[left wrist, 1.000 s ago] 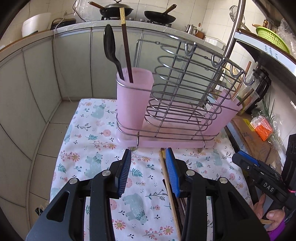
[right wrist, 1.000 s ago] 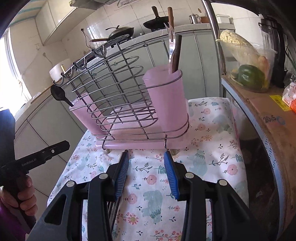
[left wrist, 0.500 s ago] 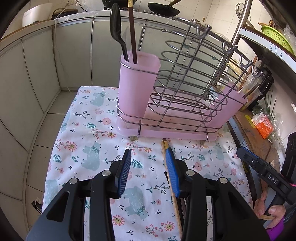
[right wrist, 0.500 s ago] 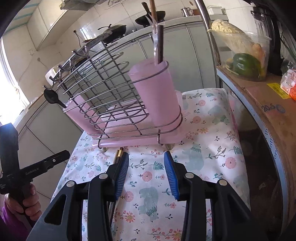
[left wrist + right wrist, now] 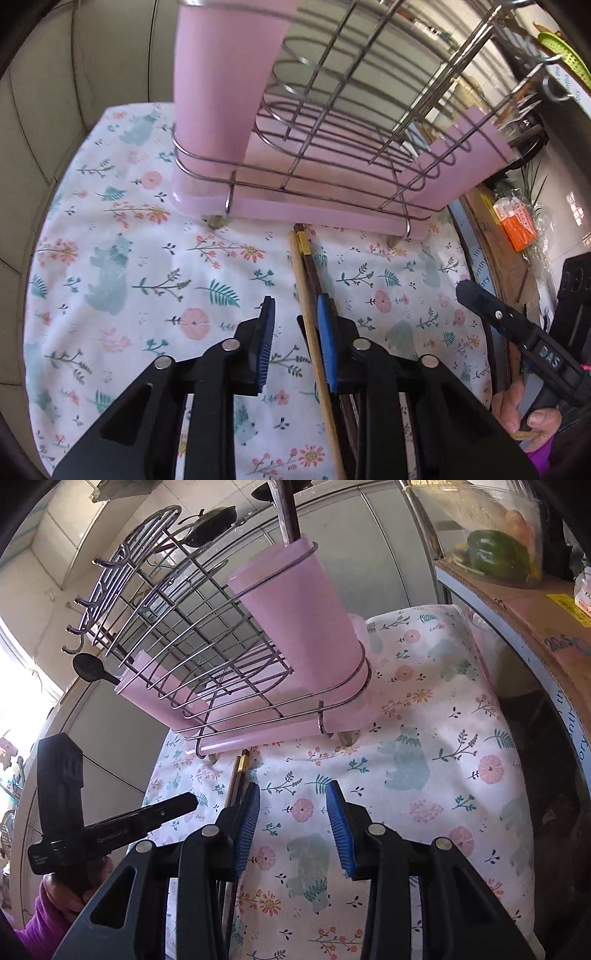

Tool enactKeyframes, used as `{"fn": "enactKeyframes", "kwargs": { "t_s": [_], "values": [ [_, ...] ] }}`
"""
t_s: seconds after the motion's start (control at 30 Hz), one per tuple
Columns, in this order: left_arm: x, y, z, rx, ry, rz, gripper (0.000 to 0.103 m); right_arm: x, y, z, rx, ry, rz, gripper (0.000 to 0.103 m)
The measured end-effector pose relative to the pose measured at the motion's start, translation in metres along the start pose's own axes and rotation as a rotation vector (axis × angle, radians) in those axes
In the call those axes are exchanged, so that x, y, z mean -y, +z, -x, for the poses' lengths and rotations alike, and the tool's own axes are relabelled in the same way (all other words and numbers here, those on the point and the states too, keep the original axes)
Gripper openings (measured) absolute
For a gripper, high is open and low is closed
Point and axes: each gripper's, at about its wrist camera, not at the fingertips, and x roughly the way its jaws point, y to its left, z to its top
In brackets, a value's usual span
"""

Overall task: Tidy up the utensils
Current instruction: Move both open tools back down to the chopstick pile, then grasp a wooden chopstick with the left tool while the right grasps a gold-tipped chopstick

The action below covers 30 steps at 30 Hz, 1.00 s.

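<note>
Several chopsticks lie on the floral cloth (image 5: 110,258) in front of the pink wire utensil rack (image 5: 332,177): a light wooden one (image 5: 308,314) and dark ones with a gold band (image 5: 306,243). My left gripper (image 5: 295,332) hangs low over them, its jaws closing. The wooden chopstick runs between them beside the right pad (image 5: 327,343), and the left pad stands apart from it. My right gripper (image 5: 293,812) is open over bare cloth, with the chopsticks (image 5: 236,779) just left of it. The near pink cup (image 5: 295,620) holds upright utensils (image 5: 286,517). A black spoon (image 5: 92,668) sticks out of the far cup.
A cardboard box shelf (image 5: 554,627) borders the cloth's right side, with a green pepper (image 5: 495,550) in a clear tub on it. An orange pack (image 5: 517,225) lies beyond that edge. Grey cabinet doors (image 5: 74,74) stand behind the rack. A hand (image 5: 524,413) holds the other gripper.
My left gripper has dropped toward the cloth and chopsticks, and its jaws have narrowed. The right gripper has sunk a little and rolled, so the rack looks tilted.
</note>
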Motion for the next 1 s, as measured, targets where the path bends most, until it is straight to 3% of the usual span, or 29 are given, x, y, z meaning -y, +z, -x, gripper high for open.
{"fn": "enactKeyframes", "kwargs": {
  "t_s": [0.2,0.43,0.83,1.0],
  "values": [
    [-0.003,0.013,-0.030,-0.069,-0.037,0.036,0.016,0.004,-0.001,-0.008,-0.030,0.008,-0.010,0.036],
    [-0.001,0.016,-0.044,-0.080,-0.038,0.047,0.005,0.001,-0.003,-0.016,-0.050,0.013,-0.008,0.036],
    [-0.012,0.024,-0.054,-0.143,-0.123,0.134,0.006,-0.011,-0.008,-0.020,-0.074,0.030,0.016,0.036],
    [-0.003,0.024,-0.064,-0.145,-0.102,0.108,0.007,-0.013,-0.008,-0.021,-0.074,0.025,0.018,0.036]
  ]
}}
